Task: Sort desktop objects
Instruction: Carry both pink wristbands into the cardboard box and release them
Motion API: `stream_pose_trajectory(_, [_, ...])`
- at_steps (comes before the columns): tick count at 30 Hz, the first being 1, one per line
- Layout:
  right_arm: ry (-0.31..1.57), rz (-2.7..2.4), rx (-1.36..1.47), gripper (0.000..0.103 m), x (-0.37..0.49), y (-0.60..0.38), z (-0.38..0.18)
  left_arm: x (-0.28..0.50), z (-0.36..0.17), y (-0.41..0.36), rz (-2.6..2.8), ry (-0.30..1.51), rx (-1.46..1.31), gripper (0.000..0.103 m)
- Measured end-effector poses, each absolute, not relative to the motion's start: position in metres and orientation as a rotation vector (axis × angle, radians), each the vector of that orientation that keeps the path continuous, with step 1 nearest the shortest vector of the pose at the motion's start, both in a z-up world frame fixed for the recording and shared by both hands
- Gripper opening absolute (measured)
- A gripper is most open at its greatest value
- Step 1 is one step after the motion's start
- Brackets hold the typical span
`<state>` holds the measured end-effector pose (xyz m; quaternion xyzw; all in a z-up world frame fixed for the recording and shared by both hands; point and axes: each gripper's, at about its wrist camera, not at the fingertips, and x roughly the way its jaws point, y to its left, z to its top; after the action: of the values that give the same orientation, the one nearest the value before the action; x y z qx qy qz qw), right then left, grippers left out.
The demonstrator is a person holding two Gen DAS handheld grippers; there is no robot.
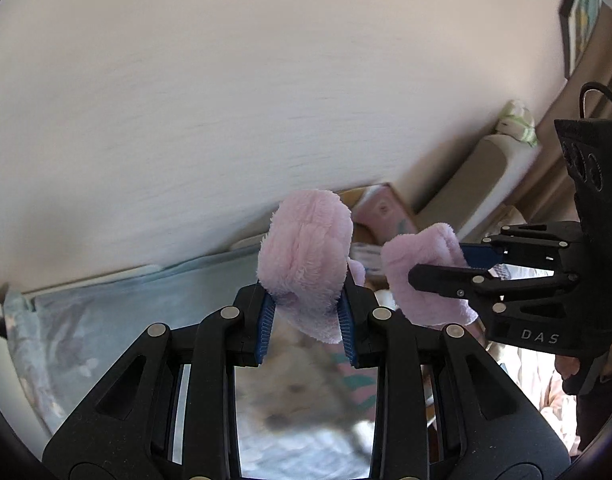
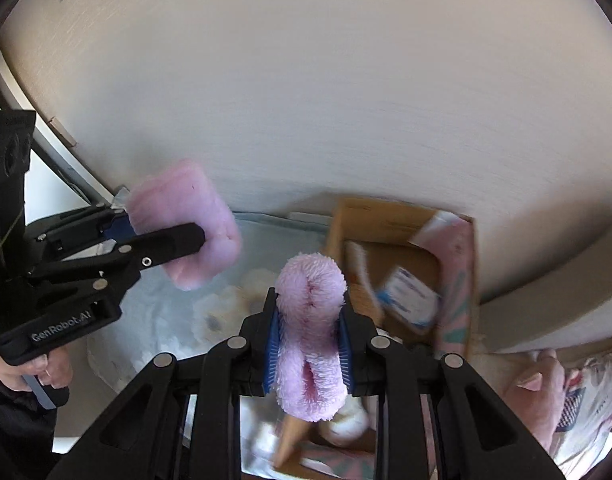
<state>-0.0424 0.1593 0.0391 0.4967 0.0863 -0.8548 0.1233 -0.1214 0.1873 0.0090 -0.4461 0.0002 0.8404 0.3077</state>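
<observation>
My left gripper is shut on a fluffy pink slipper, held up in front of a pale wall. My right gripper is shut on a second fluffy pink slipper, also raised. Each gripper shows in the other's view: the right gripper with its slipper at the right of the left wrist view, the left gripper with its slipper at the left of the right wrist view. The two slippers hang side by side, a short gap apart.
An open cardboard box with a pink packet and papers sits below by the wall; it also shows in the left wrist view. A light blue patterned bedcover lies underneath. A grey cushioned headboard stands at the right.
</observation>
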Motion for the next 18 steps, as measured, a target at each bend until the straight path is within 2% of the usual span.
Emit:
stream_pose_trajectory(7, [0.207, -2.48, 1.514, 0.023, -0.027, 0.225, 0.025, -0.099, 0.009, 0.257, 2.17, 0.04, -1.185, 0.025])
stream_pose_trajectory(18, [0.147, -2.349, 1.596, 0.023, 0.0, 0.272, -0.019, -0.079, -0.046, 0.344, 2.131, 0.054, -1.29, 0.025])
